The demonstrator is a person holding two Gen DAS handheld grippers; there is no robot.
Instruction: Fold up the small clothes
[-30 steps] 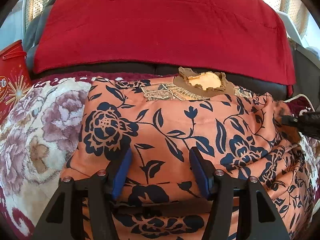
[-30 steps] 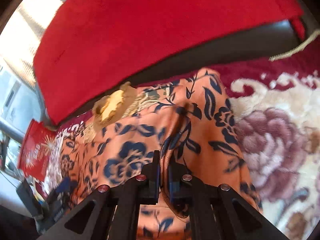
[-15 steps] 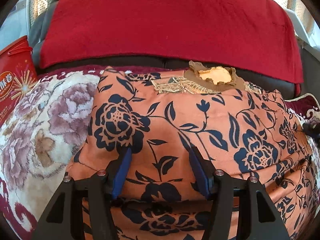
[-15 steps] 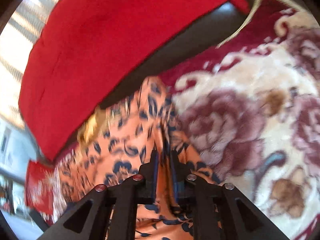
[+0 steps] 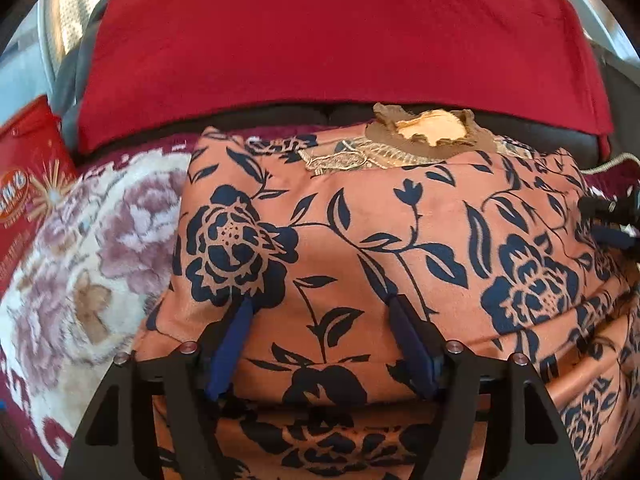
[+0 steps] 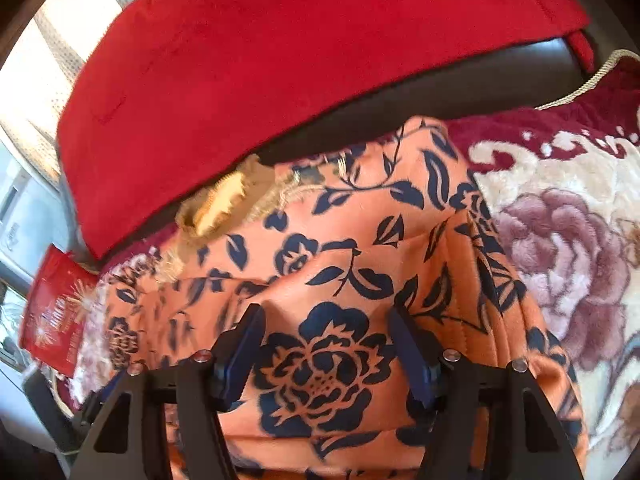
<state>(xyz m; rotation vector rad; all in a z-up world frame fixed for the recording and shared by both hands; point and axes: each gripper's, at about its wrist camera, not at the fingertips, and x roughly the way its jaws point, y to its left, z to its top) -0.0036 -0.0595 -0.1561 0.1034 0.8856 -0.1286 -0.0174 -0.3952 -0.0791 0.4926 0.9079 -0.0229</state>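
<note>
An orange garment with dark blue flowers (image 5: 360, 240) lies folded on a floral blanket, its brown and gold collar (image 5: 428, 136) at the far edge. My left gripper (image 5: 320, 312) is open just above the garment's near fold, holding nothing. My right gripper (image 6: 324, 320) is open over the garment (image 6: 340, 280) on its right side, holding nothing. Its tips also show at the right edge of the left wrist view (image 5: 608, 220). The garment's right edge shows a layered fold (image 6: 484, 248).
A cream and purple floral blanket (image 5: 100, 248) covers the seat under the garment and extends right (image 6: 560, 240). A red cloth (image 5: 340, 32) drapes over the dark backrest behind. A red printed bag (image 5: 24, 184) stands at the far left.
My right gripper was shut on the garment's right edge; it carried the edge over, let go and is now open. The left gripper stayed open and shifted slightly.
</note>
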